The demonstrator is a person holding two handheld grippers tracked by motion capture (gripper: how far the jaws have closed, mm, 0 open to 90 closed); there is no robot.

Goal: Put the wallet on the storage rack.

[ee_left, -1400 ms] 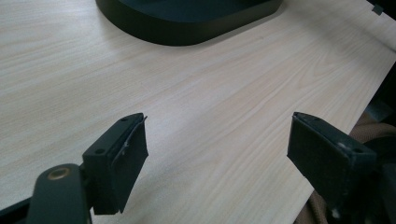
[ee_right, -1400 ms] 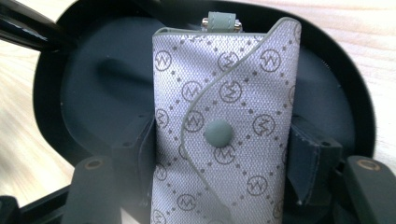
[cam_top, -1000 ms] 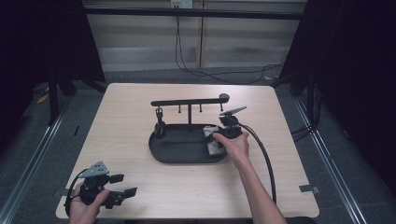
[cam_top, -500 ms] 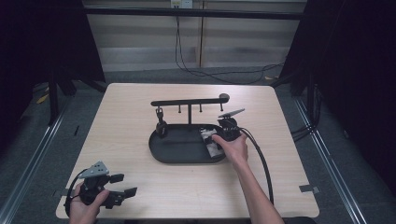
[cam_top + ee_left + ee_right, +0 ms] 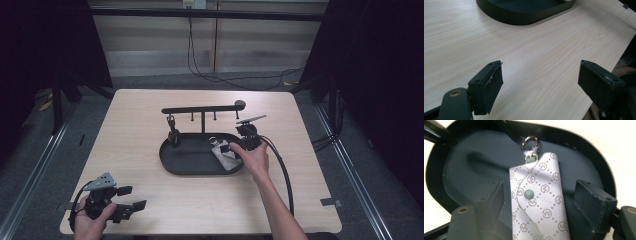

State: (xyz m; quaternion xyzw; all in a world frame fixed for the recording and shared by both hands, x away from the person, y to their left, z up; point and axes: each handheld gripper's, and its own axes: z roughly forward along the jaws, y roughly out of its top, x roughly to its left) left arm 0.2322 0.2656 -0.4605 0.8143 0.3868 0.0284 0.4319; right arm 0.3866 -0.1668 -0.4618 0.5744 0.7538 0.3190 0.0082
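Grey patterned key pouch [image 5: 537,202] lies in the black tray [image 5: 456,170], right between the right gripper [image 5: 546,202]'s wide-open jaws; left gripper [image 5: 541,82] gapes too, near-left.

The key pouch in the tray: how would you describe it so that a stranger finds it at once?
On the wooden table stands a black oval tray with a hook rail. At the tray's right end, between the open jaws of the right claw, lies the key pouch. It is pale grey fabric with a dotted monogram pattern, a green snap and a metal ring.
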